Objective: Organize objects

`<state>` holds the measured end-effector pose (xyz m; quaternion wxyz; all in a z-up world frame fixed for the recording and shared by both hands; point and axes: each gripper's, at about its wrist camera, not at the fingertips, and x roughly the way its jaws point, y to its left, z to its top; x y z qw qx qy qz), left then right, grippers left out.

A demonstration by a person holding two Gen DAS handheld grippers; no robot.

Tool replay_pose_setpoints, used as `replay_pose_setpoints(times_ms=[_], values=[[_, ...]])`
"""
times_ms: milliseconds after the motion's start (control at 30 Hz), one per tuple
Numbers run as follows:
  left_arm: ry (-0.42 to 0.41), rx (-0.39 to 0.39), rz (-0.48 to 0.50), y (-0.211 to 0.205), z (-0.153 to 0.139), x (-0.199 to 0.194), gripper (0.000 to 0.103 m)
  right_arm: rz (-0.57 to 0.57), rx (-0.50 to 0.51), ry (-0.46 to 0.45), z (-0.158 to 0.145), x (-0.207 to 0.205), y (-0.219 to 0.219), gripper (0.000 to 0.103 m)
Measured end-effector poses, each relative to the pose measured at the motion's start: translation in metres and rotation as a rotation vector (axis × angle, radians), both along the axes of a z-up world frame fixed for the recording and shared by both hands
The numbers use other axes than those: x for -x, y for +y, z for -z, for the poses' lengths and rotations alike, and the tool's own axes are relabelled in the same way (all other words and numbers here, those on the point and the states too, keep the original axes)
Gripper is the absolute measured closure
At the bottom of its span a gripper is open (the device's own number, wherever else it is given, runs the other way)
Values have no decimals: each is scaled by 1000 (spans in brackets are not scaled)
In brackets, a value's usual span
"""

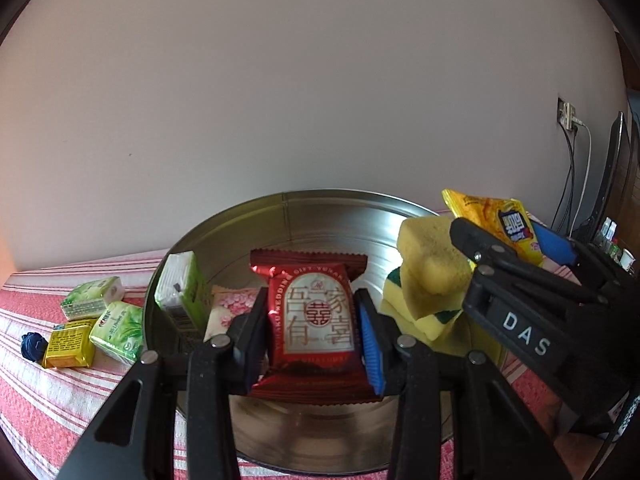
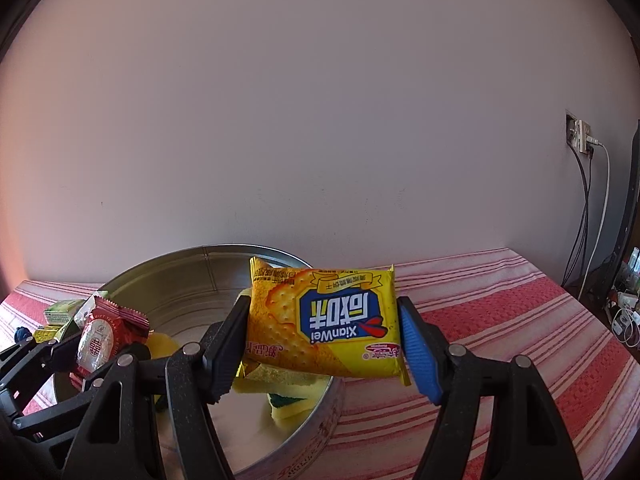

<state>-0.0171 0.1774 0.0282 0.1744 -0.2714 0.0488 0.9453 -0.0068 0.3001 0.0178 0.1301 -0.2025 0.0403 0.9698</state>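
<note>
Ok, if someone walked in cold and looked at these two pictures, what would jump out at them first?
Probably the two bright packets, each pinched between black fingers: a red wedding-gift packet in the left gripper and a yellow cracker packet in the right gripper, both over the round metal tin. Next, the yellow sponges stacked at the tin's right side, on the red striped cloth.

Home: striped tablecloth (image 2: 520, 320), wall socket (image 2: 578, 134)
</note>
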Motion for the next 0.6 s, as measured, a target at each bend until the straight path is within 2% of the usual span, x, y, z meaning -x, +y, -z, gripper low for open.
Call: replay_pose_setpoints(times_ms=[200,467,533,600], values=[[-12,16,8,8,7,1,63,-11,-9,-13,5,6,4,30],[-23,50,-29,10,10,6,63,-22,15,-9,10,10,10,29],[-22,56,-54,8,10,8,60,-57,46,-19,12,14,13,25],[-12,51,-69,6,9,7,46,-96,88,-31,14,17,15,24]])
